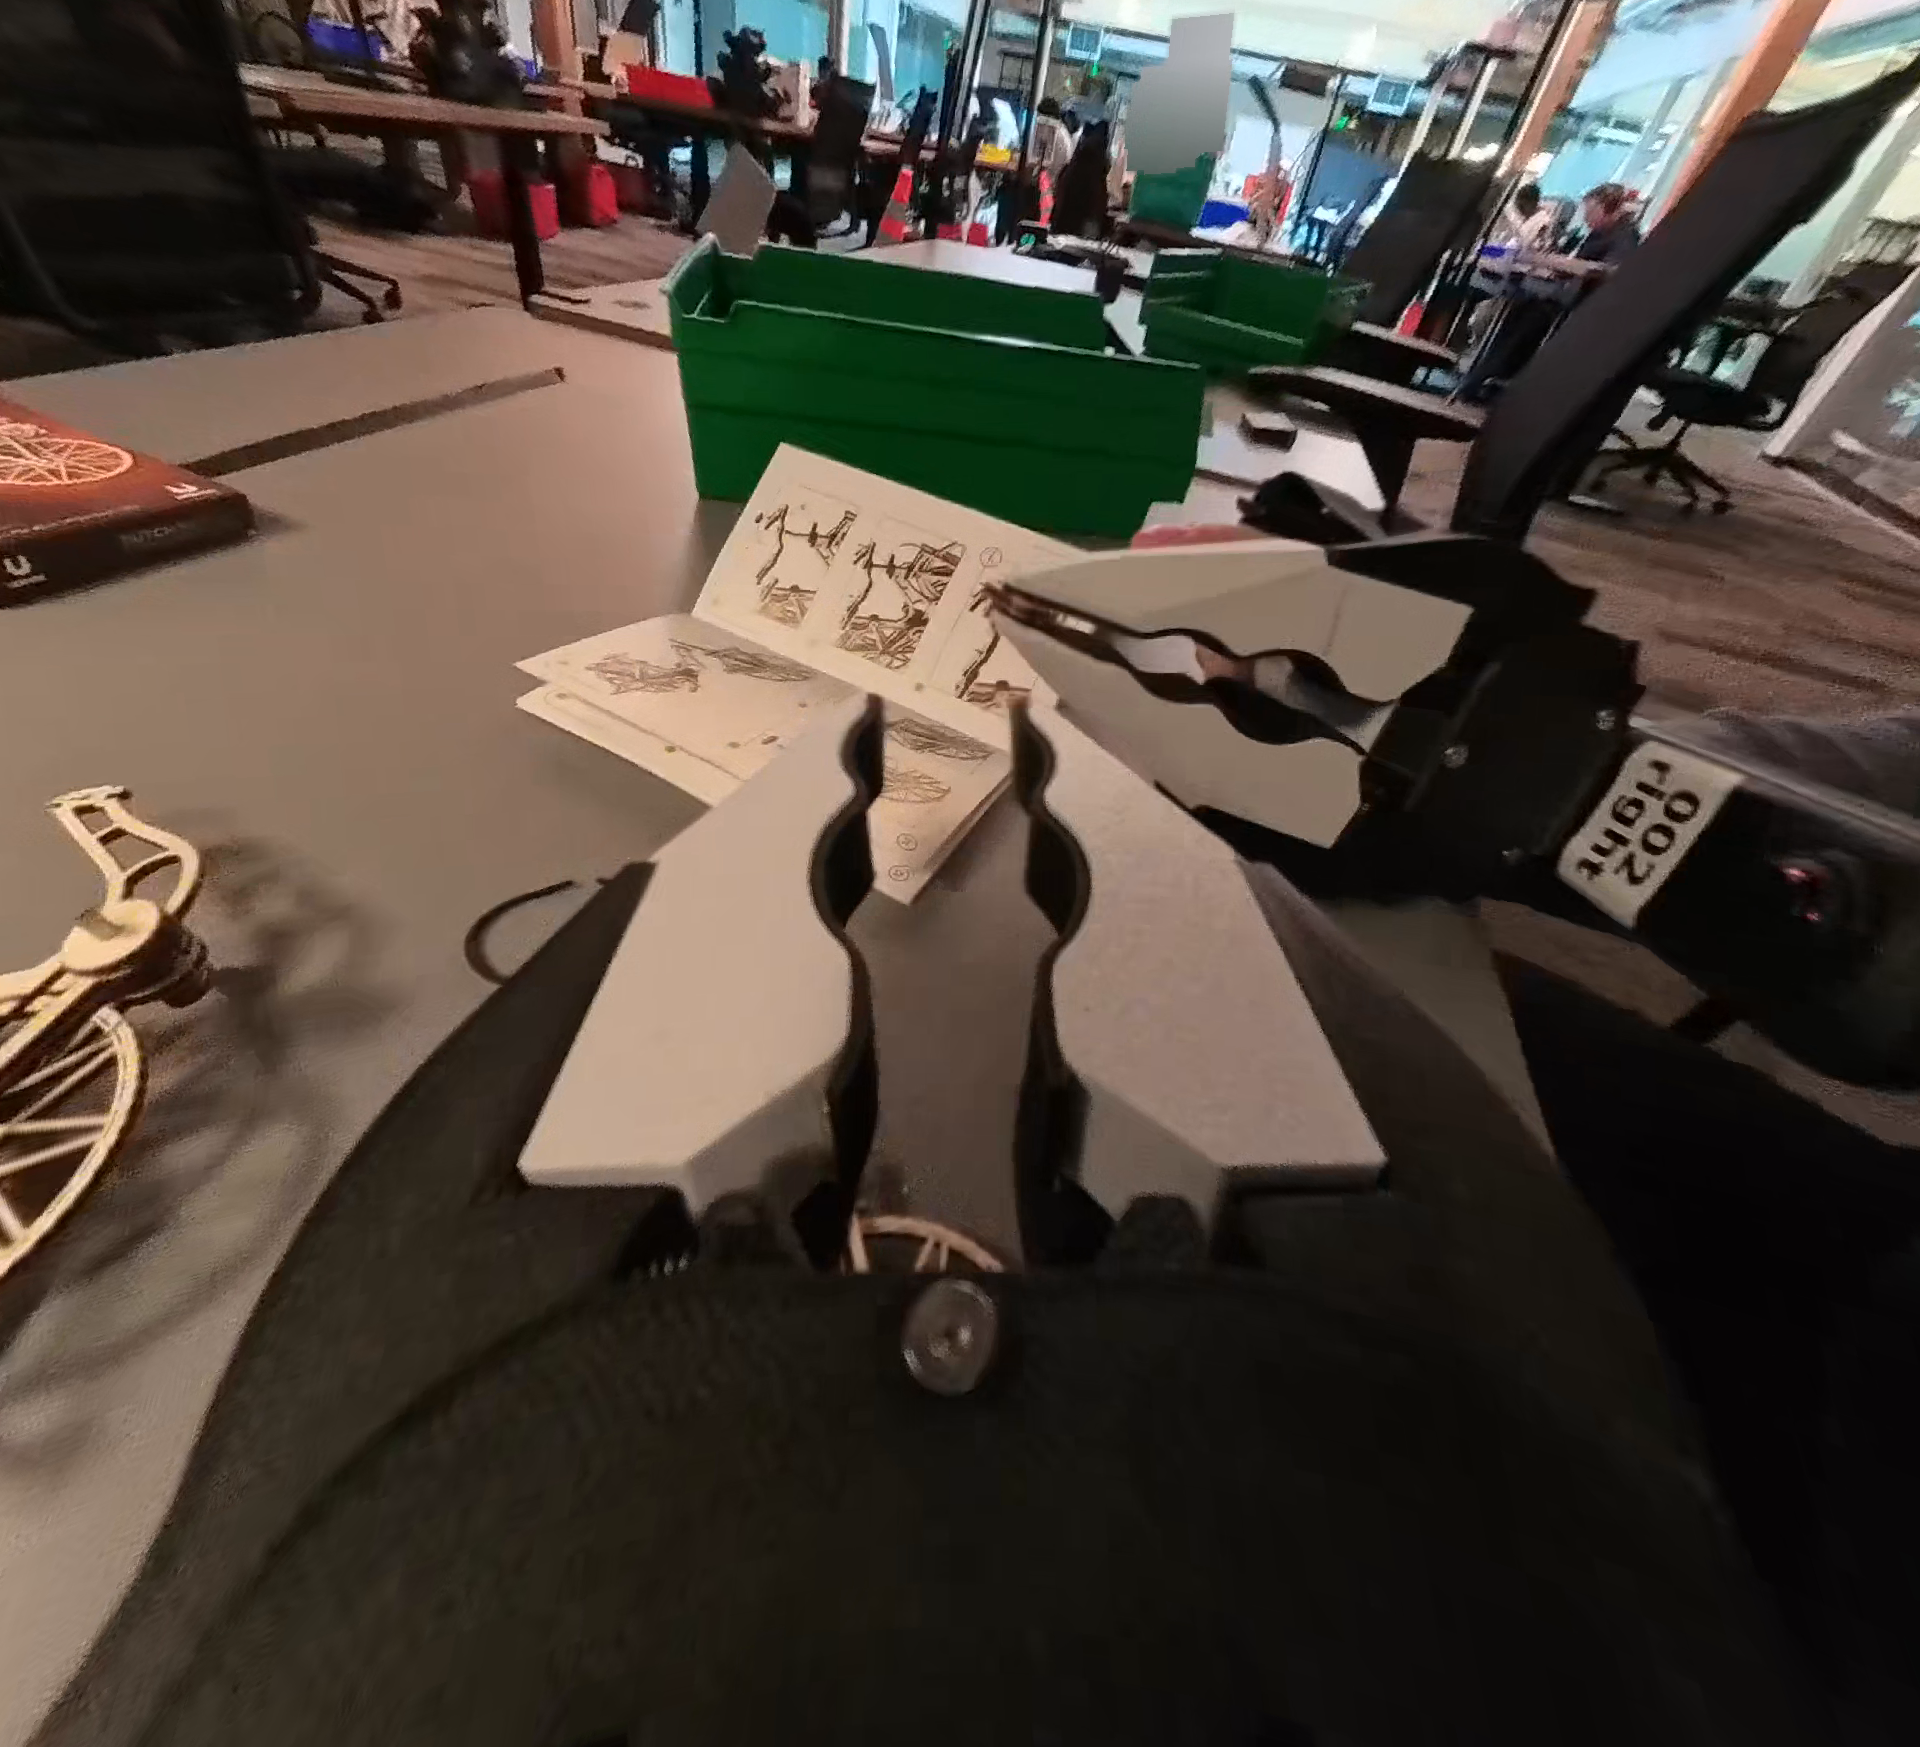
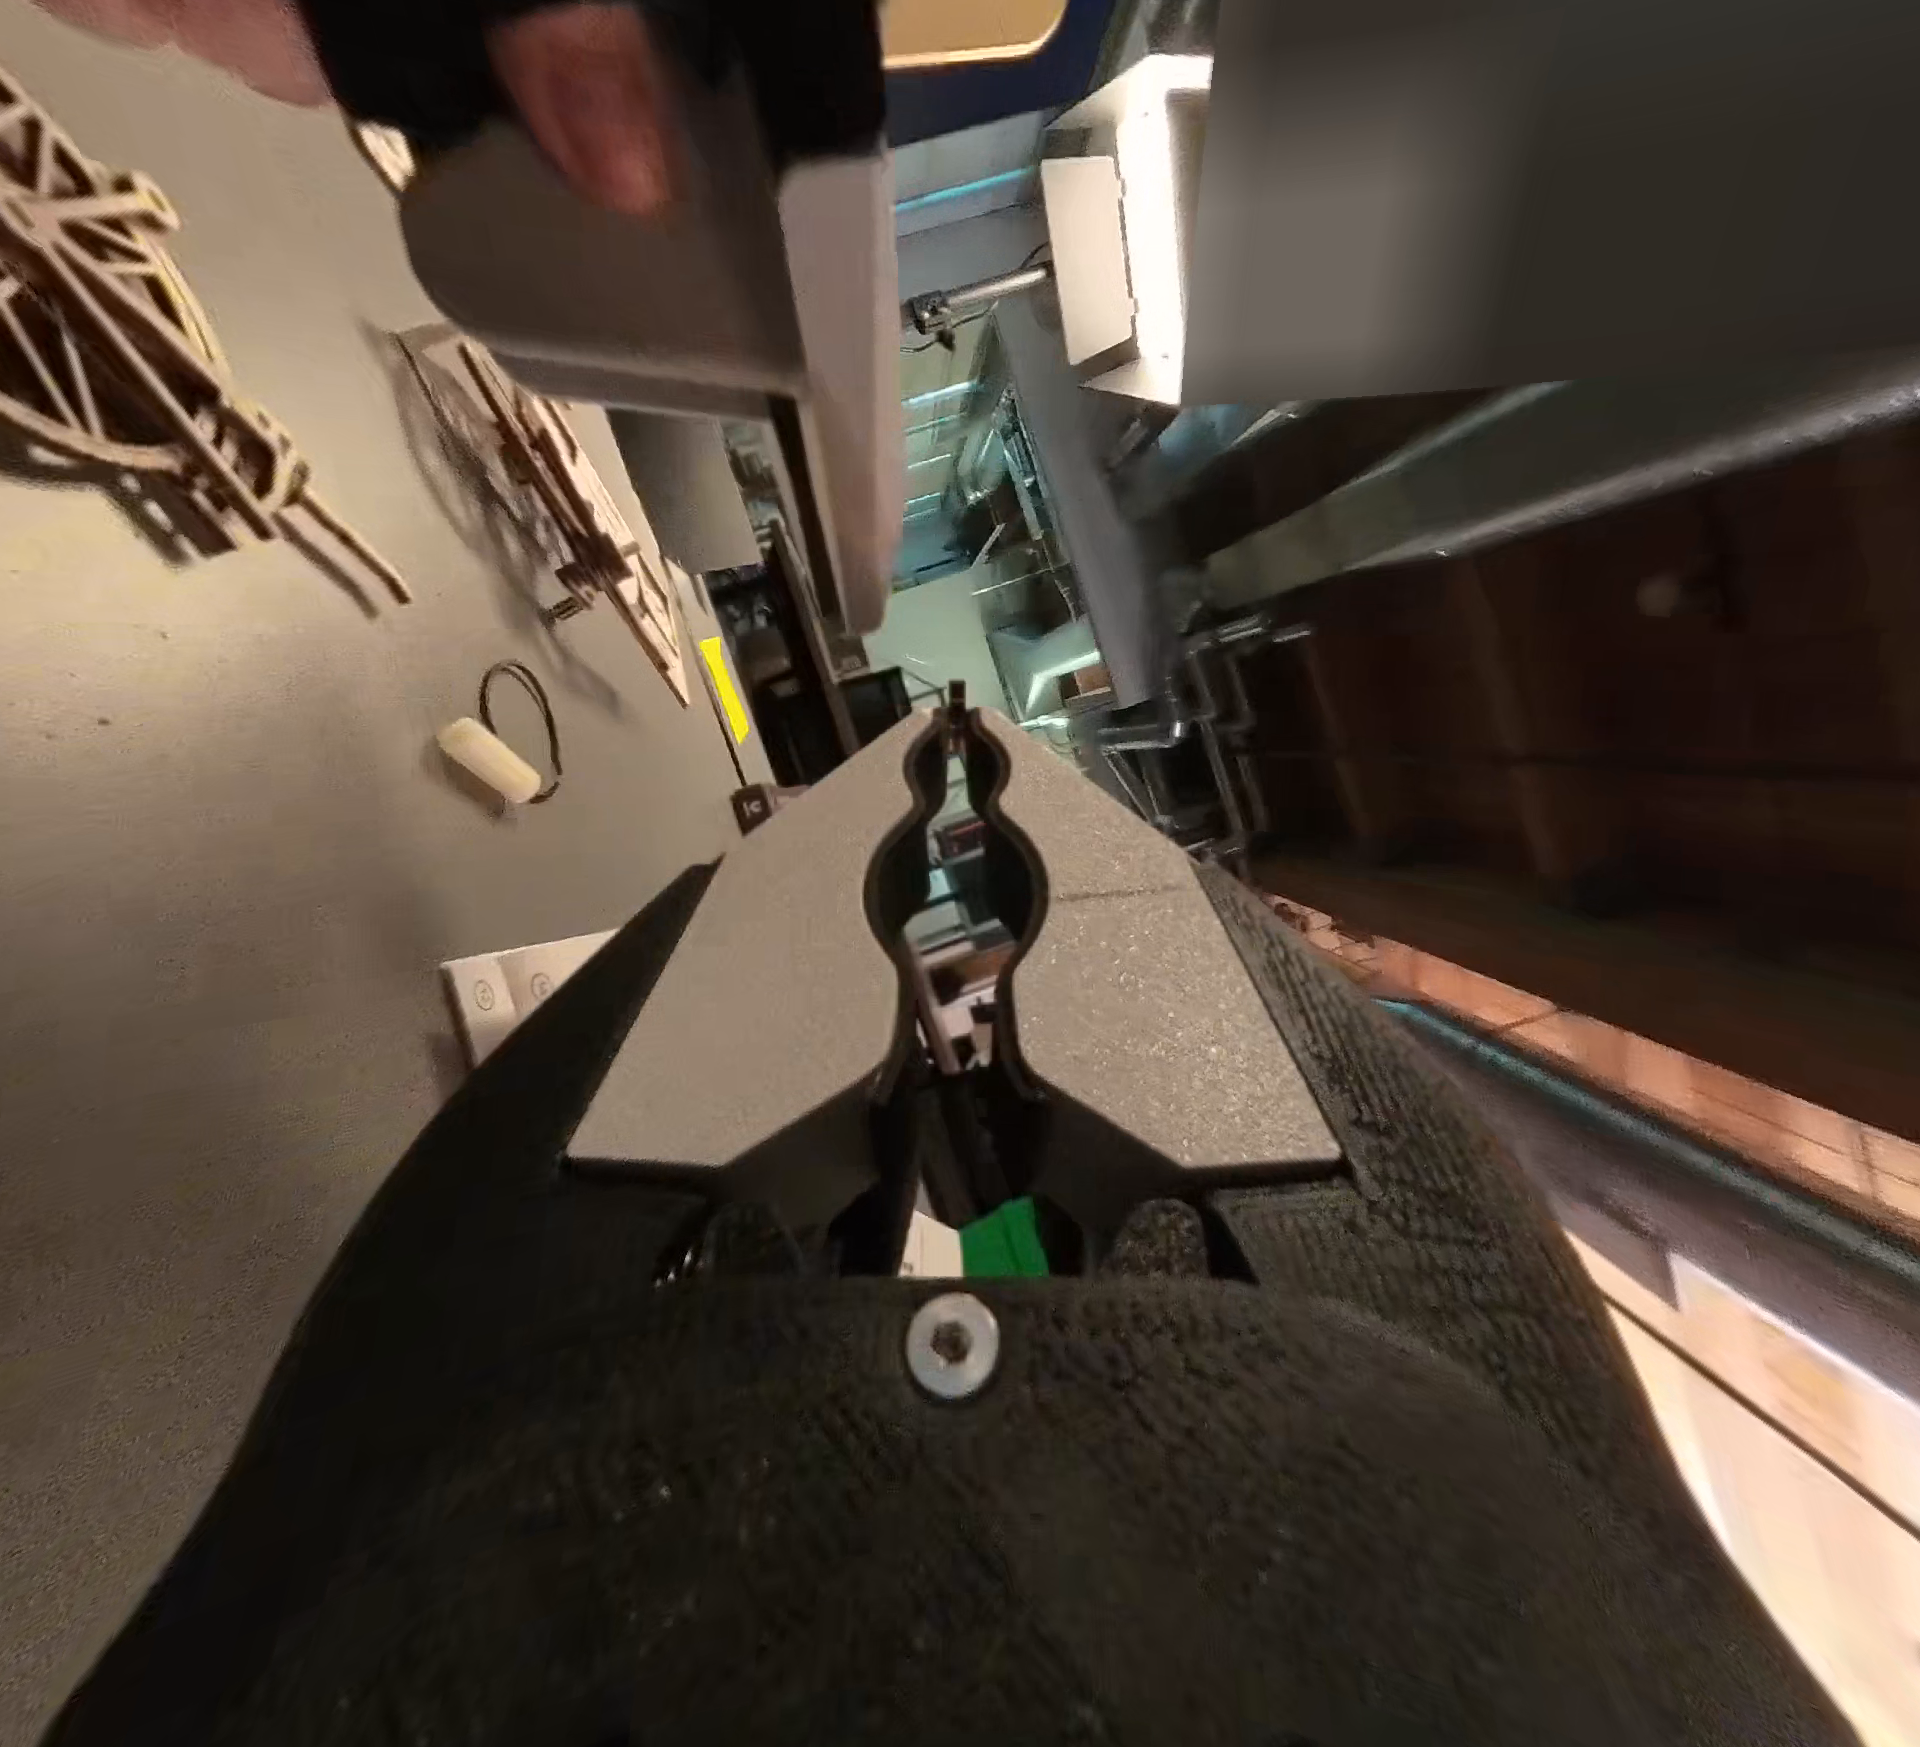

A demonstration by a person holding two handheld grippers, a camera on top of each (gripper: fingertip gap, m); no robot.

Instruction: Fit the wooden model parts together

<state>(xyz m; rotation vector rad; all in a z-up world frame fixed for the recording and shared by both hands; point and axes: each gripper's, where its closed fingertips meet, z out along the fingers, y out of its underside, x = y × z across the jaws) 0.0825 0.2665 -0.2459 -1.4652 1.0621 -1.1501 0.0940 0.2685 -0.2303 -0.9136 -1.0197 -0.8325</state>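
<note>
Grey table [image 1: 312, 658], wooden model [image 1: 73, 1001] left of gaping left gripper [image 1: 945, 721]

On the table [image 1: 312, 658], the wheeled model [image 1: 73, 1001] lay to your left, the open booklet [image 1: 790, 658] ahead, the bin [image 1: 935, 409] behind it, a box [image 1: 94, 492] far left.

The left hand-held gripper [image 1: 945, 721] points forward with a clear gap between its fingers. The right hand-held gripper [image 2: 957, 715] lies rolled on its side, its fingertips pinched together on a small dark piece.
</note>
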